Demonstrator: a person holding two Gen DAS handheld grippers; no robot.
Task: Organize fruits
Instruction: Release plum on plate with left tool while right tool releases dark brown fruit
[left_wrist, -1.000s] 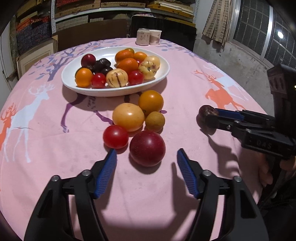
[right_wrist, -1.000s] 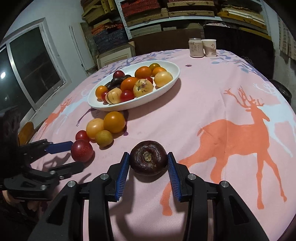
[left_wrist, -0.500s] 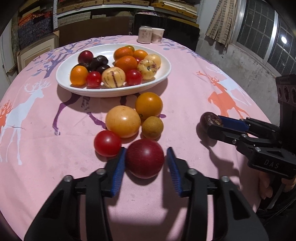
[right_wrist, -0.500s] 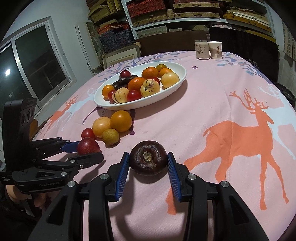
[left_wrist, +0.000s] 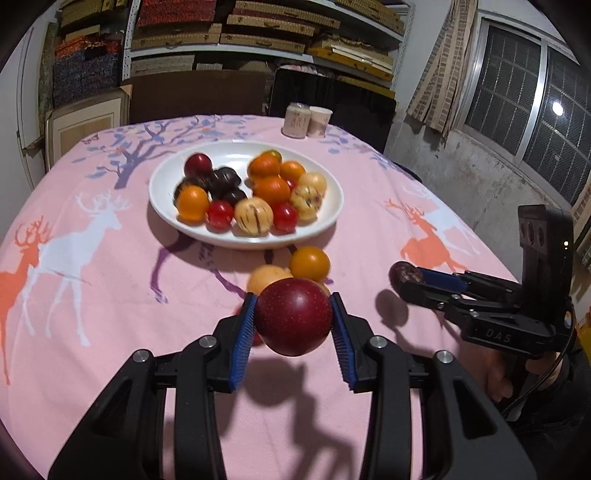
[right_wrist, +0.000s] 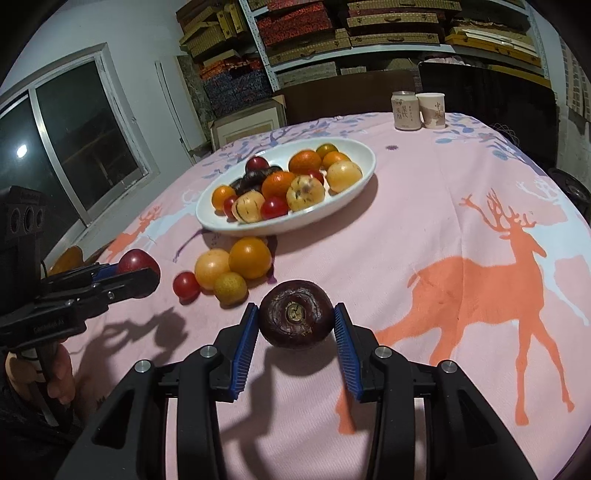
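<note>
My left gripper (left_wrist: 293, 319) is shut on a red plum (left_wrist: 293, 317) and holds it above the pink tablecloth; it also shows in the right wrist view (right_wrist: 137, 261). My right gripper (right_wrist: 295, 321) is shut on a dark purple mangosteen (right_wrist: 296, 314), lifted off the cloth, also seen in the left wrist view (left_wrist: 404, 275). A white oval plate (left_wrist: 321, 225) with several fruits stands in the middle of the table (right_wrist: 354, 147). Loose fruits lie in front of it: an orange (right_wrist: 250, 257), a yellow fruit (right_wrist: 211, 268), a small brown fruit (right_wrist: 230, 288) and a cherry tomato (right_wrist: 186, 285).
A can (right_wrist: 405, 110) and a paper cup (right_wrist: 433, 110) stand at the table's far edge. Shelves with boxes and a dark chair are behind the table. Windows flank the room.
My left gripper closed on the red plum and lifted it off the cloth. My right gripper has risen with the mangosteen in it.
</note>
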